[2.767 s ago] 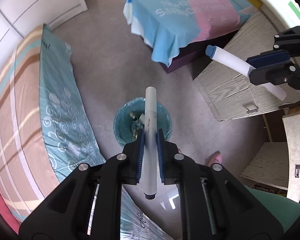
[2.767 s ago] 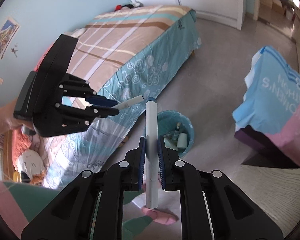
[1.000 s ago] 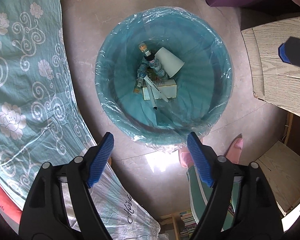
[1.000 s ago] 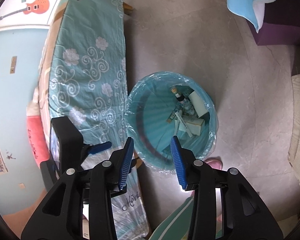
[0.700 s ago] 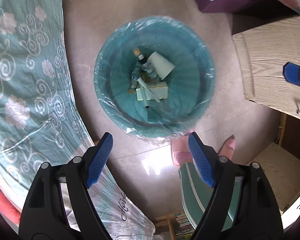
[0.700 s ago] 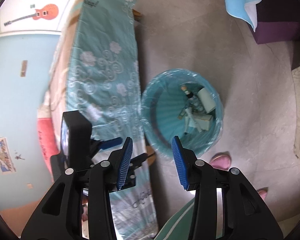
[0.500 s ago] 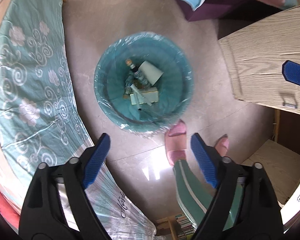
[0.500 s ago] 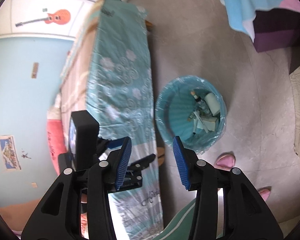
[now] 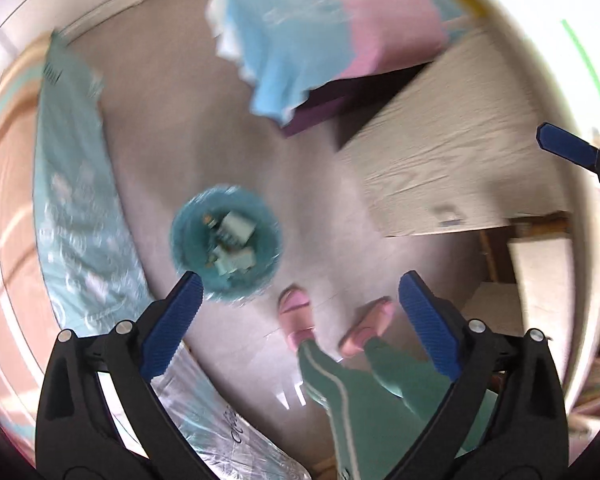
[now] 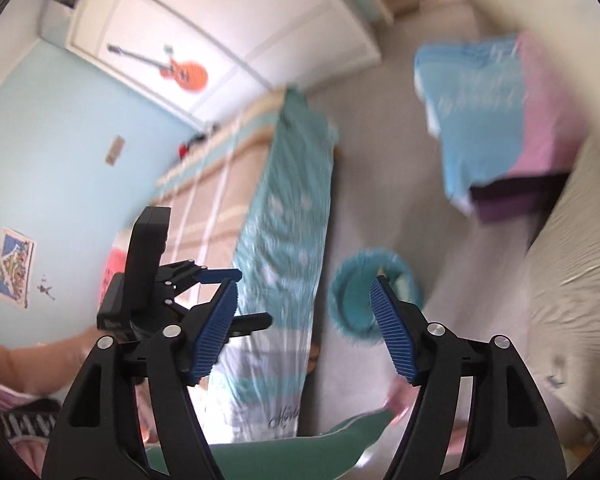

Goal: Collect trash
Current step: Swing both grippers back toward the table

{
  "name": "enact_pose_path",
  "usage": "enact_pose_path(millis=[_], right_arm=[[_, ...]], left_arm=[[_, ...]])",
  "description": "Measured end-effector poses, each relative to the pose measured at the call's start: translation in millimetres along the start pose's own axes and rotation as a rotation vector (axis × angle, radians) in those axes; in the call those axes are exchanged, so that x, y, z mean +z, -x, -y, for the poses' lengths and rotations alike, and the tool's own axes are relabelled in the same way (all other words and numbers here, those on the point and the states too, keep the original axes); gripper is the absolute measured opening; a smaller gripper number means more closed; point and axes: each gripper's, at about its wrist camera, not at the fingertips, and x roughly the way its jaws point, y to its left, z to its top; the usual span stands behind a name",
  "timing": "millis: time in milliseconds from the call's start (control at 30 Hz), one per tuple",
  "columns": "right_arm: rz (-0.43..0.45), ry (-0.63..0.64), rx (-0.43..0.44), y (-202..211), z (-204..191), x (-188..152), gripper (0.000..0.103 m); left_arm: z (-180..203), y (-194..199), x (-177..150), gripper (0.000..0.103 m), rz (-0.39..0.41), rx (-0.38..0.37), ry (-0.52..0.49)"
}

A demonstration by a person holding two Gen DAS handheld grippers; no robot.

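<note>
Both sets of jaws have just been spreading, with nothing between them. The trash bin [image 9: 225,244] sits on the floor at ten o'clock of the left gripper [image 9: 298,294], holding litter; the right gripper [image 10: 305,294] is empty too.

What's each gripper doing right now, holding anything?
Left gripper: open wide, nothing between its jaws, which have just been opening.
Right gripper: open and empty, jaws likewise just opening.

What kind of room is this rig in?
Most likely a bedroom: a bed with a patterned teal cover, a white wardrobe bearing a guitar sticker, and a lined teal bin of trash on the floor.
</note>
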Motion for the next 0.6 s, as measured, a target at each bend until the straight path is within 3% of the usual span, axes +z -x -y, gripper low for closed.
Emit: enact_pose_path(millis=[67,167,400,600], right_arm=[[0.082,0.013,-0.052,51.1,-3.3,-7.5,0.076],[0.166,0.012,-0.144,117.3,1.7,-26.0,0.078],[0.302,-0.065,-0.38,245.1,38.8,-93.7,0.08],[0.379,-0.172,-0.543,323.6,83.4,-156.1,0.084]], left_arm=[[26.1,19.4,12.9,0.096,-0.006,-0.083,-0.034],[79.4,43.6,35.4,0.096,0.031,-0.15,-0.152],[219.1,51.4,76.8,0.096,0.074,-0.227,-0.434],[348.5,41.8,90.5,0.096,0.063,-0.296,-0.655]])
